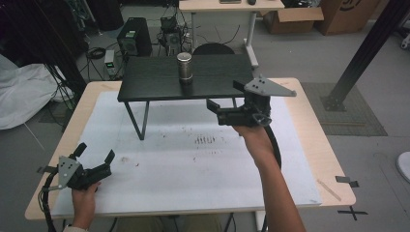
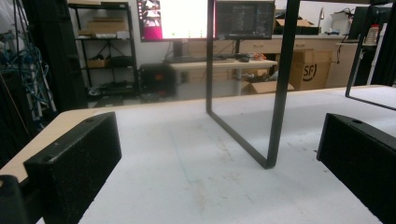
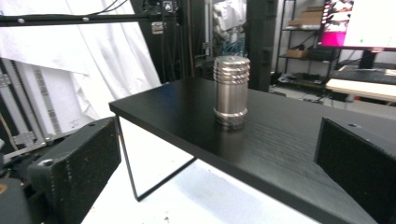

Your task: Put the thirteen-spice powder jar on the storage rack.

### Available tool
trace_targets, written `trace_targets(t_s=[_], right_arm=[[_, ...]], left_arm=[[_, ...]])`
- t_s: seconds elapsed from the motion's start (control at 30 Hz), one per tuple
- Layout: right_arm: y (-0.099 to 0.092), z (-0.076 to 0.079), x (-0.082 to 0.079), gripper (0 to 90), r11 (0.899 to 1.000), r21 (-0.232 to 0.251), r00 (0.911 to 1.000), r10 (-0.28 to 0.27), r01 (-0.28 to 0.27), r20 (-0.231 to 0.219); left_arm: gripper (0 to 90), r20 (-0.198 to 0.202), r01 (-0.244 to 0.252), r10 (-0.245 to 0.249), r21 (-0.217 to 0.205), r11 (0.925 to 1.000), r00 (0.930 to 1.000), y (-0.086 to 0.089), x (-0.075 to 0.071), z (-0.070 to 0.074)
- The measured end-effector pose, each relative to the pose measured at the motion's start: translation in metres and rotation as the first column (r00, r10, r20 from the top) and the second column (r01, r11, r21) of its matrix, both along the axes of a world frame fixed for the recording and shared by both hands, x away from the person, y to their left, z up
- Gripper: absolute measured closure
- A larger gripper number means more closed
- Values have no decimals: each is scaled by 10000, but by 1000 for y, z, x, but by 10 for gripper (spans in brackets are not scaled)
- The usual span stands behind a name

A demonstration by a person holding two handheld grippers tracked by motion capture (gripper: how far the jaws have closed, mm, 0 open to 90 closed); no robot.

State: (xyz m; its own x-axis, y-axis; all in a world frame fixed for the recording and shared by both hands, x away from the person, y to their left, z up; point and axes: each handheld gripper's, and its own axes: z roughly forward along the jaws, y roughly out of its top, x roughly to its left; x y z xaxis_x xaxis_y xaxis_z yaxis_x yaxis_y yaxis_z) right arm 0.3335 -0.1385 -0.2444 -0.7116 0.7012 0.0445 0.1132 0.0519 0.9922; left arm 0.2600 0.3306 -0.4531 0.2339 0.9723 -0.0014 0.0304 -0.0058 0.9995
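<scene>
We see a metal cylinder (image 1: 184, 67) standing upright on a low black shelf (image 1: 154, 79), which rests on a white mat (image 1: 193, 164) covering the wooden table (image 1: 314, 135). Our right gripper (image 1: 223, 99), jaws spread with nothing between them, is held near the shelf's right front edge, apart from the cylinder. Our left gripper (image 1: 95, 152), jaws likewise apart, sits at the mat's near left corner.
</scene>
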Motion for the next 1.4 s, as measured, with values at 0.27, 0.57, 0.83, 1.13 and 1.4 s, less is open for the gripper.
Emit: trace_targets(t_s=[0.27,0.57,0.83,1.13,1.4], right_arm=[[-15,-22,-17,2,9998,124,9996,-168,165,243],[-31,-52,-34,1,9973,265,9965,-693,682,461],[-49,-95,-40,1,9882,494,9876,-1479,1453,532],[-66,-130,-46,1,9722,462,9686,-2329,2296,870],[-76,-152,-50,2,9550,977,9499,-2903,2799,1162]], left_arm=[[2,-3,4,-4,14,10000,10000,0,0,0],[3,-12,8,-8,19,10000,10000,0,0,0],[3,-14,11,-11,24,10000,10000,0,0,0],[4,-7,13,-13,27,10000,10000,0,0,0],[4,-12,10,-9,30,10000,10000,0,0,0]])
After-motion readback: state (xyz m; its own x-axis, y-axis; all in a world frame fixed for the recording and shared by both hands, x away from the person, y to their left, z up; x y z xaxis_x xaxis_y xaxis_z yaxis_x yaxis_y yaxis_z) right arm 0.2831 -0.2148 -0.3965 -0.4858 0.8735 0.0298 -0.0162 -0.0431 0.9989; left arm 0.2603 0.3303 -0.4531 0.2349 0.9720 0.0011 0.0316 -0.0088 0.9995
